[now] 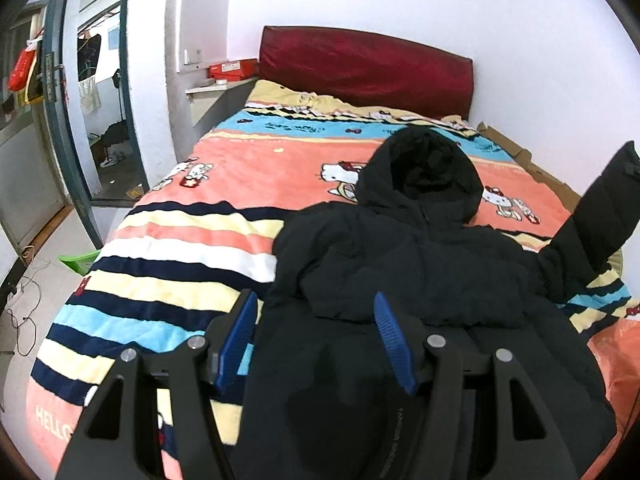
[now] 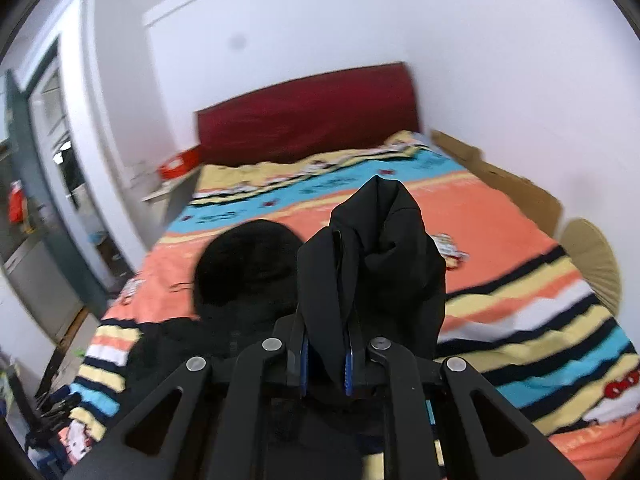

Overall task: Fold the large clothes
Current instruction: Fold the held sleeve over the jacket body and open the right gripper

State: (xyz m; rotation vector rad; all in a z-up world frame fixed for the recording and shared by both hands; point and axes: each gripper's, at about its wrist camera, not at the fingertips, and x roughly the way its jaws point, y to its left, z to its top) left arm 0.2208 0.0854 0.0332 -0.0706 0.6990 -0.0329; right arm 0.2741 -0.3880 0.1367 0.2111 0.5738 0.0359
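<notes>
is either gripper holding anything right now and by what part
The right gripper is shut on the black jacket, pinching its right sleeve near the cuff. The left gripper is open, holding nothing.

Home bedroom: bed (image 1: 240, 168) with cartoon-print striped blanket (image 1: 180, 240), dark red headboard (image 1: 364, 68) against white wall, open doorway (image 1: 108, 120) at left, bedside shelf (image 1: 216, 88).

Right tool (image 2: 325, 364) clamped on black jacket sleeve (image 2: 376, 256), cloth bunched upright toward 12 o'clock. Hood (image 2: 248, 264) at 10 o'clock on striped blanket (image 2: 540, 320). Red headboard (image 2: 308, 120) beyond.
</notes>
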